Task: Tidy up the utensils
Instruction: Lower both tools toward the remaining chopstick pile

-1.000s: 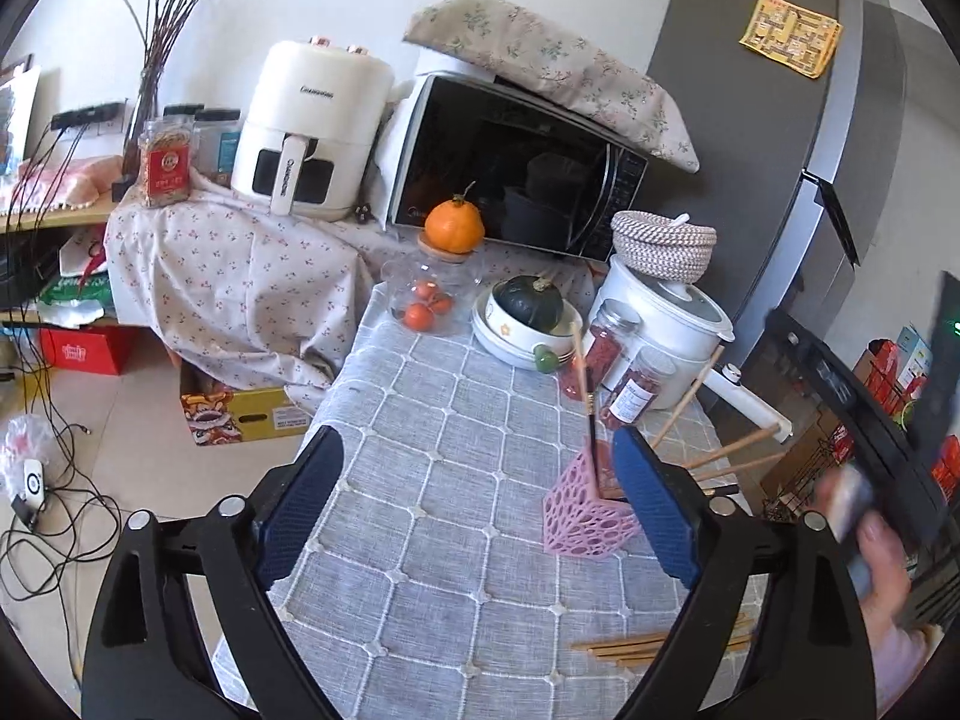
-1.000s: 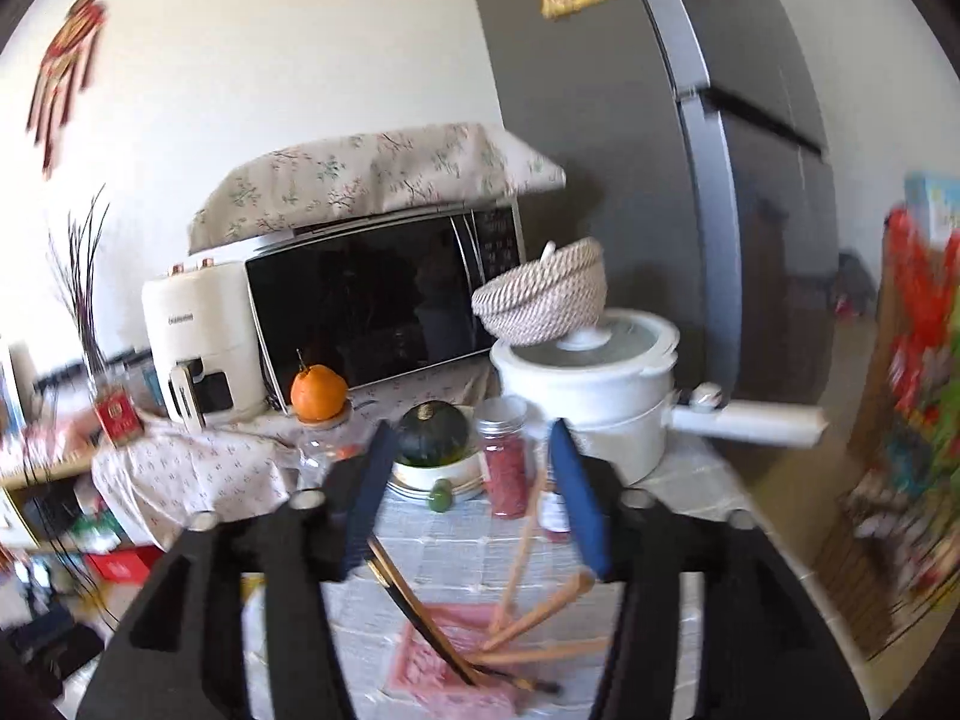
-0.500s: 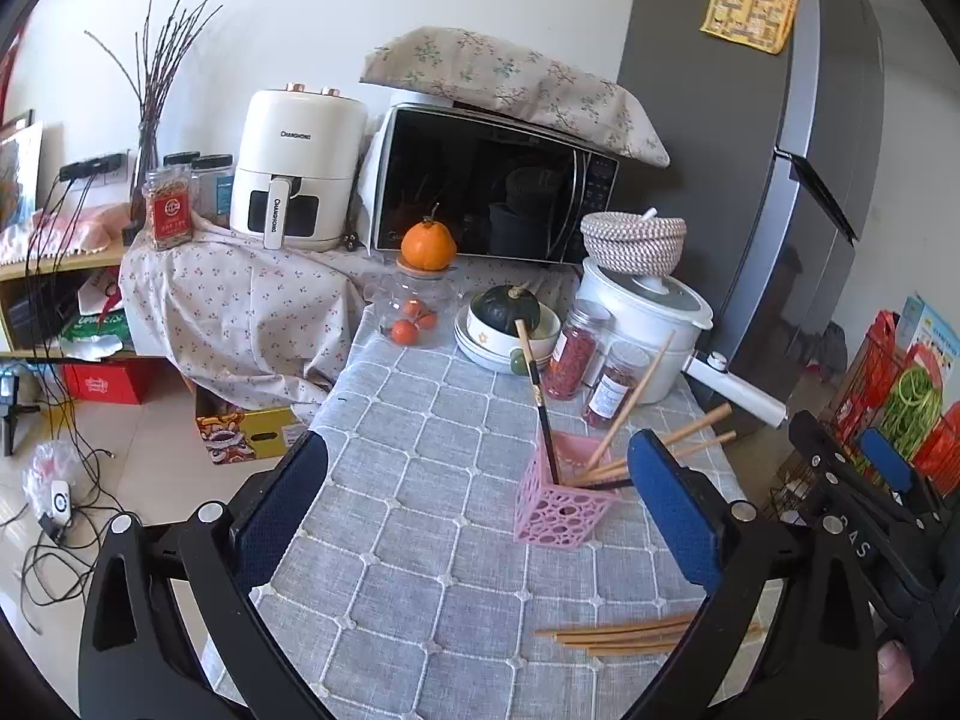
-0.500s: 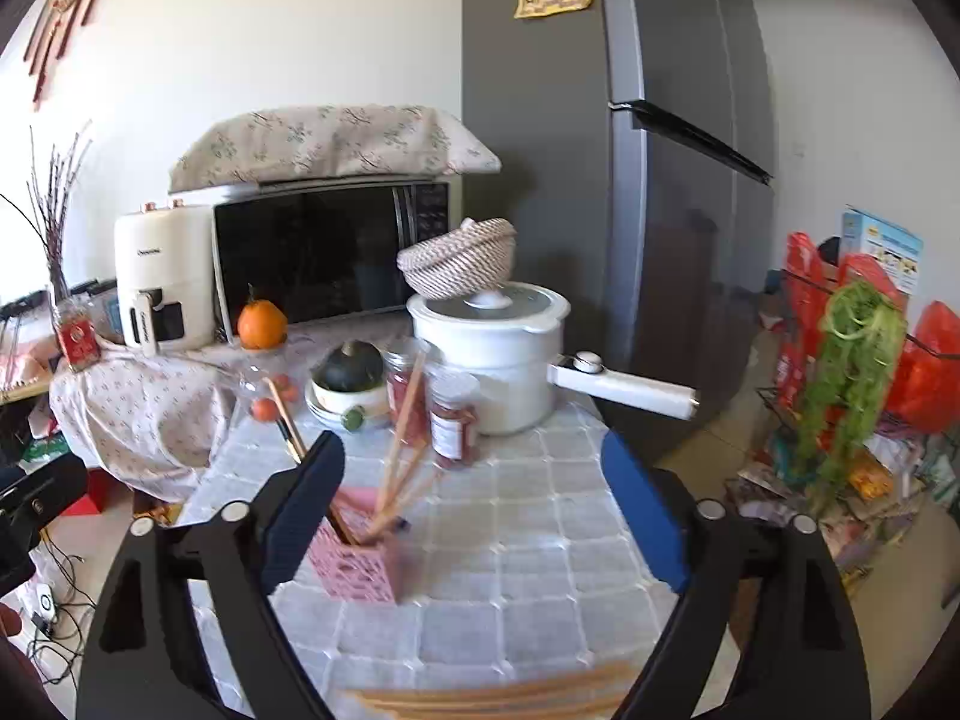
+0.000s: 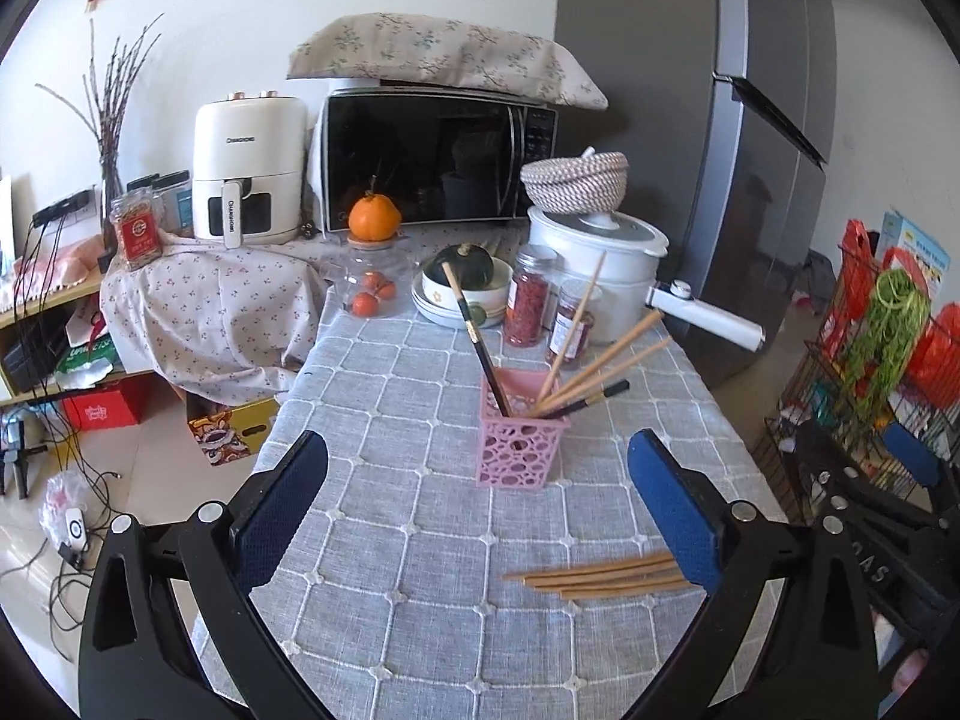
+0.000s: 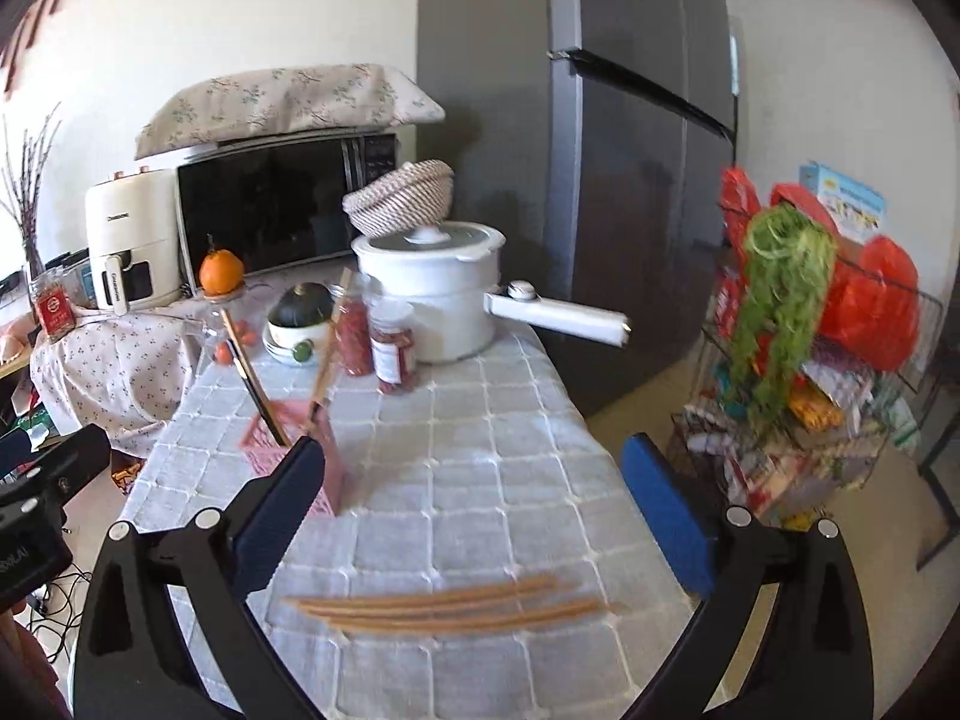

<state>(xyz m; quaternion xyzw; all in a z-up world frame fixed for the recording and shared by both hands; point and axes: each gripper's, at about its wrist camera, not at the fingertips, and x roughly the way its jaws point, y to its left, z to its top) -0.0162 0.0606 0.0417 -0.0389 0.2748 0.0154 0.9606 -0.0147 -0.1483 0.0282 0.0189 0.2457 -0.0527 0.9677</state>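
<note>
Right gripper point(image 6: 474, 504): blue-padded jaws at full spread, nothing between them; they have just been opening. A second ago they stood narrower, close over the holder; now pulled back, lower centre of the frame.
Left gripper point(image 5: 477, 495): jaws fully wide, empty, lower centre of the left wrist view; holder seen between the pads but well beyond them.
Pink perforated plastic holder point(image 5: 519, 429): upright, centre of the left view; holds several chopsticks, light wooden ones point(image 5: 600, 369) fanned to the right, a dark one point(image 5: 477, 342) leaning left.
Loose bundle of light wooden chopsticks point(image 6: 444, 603): flat on the grey checked tablecloth point(image 6: 480, 420), lower centre of the right view, just ahead of the right jaws.
Change: holder smaller in frame than a second ago; both grippers backed off.
Reading: one drop-off looks finished; loose bundle probably next.
Surroundings: white lidded pot point(image 6: 432, 294), red-filled jars point(image 6: 393, 348), upper centre.
</note>
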